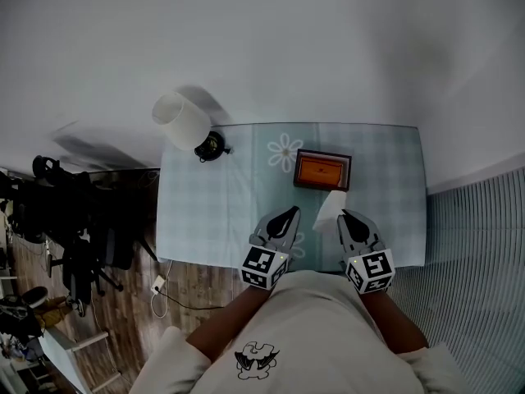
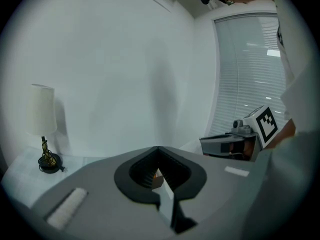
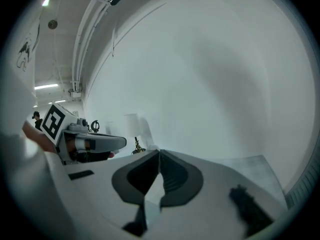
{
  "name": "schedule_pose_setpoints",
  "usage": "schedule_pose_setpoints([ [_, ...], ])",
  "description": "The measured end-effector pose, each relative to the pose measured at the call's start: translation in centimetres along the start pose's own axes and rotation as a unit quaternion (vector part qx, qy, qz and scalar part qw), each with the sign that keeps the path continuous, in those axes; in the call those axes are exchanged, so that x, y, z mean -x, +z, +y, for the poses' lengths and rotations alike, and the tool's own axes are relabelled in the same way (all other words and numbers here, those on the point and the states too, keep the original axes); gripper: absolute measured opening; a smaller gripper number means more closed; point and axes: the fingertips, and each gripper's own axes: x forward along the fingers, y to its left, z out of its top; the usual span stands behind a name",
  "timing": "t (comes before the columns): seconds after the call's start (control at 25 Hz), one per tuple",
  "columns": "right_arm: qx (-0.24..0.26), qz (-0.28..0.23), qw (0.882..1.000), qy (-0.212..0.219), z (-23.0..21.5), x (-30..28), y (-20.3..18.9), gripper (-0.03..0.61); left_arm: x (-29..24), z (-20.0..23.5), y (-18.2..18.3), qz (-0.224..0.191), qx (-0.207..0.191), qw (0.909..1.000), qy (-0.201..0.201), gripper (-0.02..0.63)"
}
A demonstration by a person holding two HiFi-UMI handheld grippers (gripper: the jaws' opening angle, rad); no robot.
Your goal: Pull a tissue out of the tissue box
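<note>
tissue point(image 1: 330, 210): stretches from box point(image 1: 322, 171) toward 5 o'clock, cannot tell if its end is free | right gripper point(image 1: 345, 216): closed on tissue's near end | left gripper point(image 1: 290, 213): closed, seems empty | handling: very light, soft, tears easily; pinch a full fold, pull gently, the box may lift

I read tissue point(image 1: 330, 212) as thin white paper, soft, matt. On tissue box point(image 1: 322, 171) I see glossy orange-brown top, dark wood-look frame. Matt checked cloth for tablecloth point(image 1: 213, 212). Matt white lamp shade point(image 1: 182, 120). Wood-plank floor point(image 1: 197, 290).
</note>
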Motion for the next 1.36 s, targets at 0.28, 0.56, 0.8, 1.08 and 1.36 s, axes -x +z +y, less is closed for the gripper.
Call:
schedule_pose_setpoints([
  [0.28,-0.013,-0.004,1.0,-0.005,0.8,0.7,-0.4,0.014,0.8,-0.1,-0.3,-0.003,-0.003,1.0,-0.001,0.008],
  [0.56,0.001,-0.003,1.0,-0.007,1.2,0.7,-0.1,0.014,0.8,-0.8,0.4,-0.013,-0.003,0.9999,-0.01,0.008],
  [0.8,-0.007,0.001,1.0,-0.005,1.4,0.5,-0.6,0.014,0.8,-1.2,0.3,-0.013,0.001,0.9998,-0.015,0.008],
  [1.08,-0.011,0.003,1.0,-0.011,0.9,0.5,-0.6,0.014,0.7,-1.0,0.2,-0.011,0.008,0.9999,-0.01,0.008],
  [1.36,-0.014,0.003,1.0,-0.015,0.5,0.4,-0.8,0.014,0.4,-0.9,-0.1,-0.005,0.011,0.9999,-0.009,0.008],
])
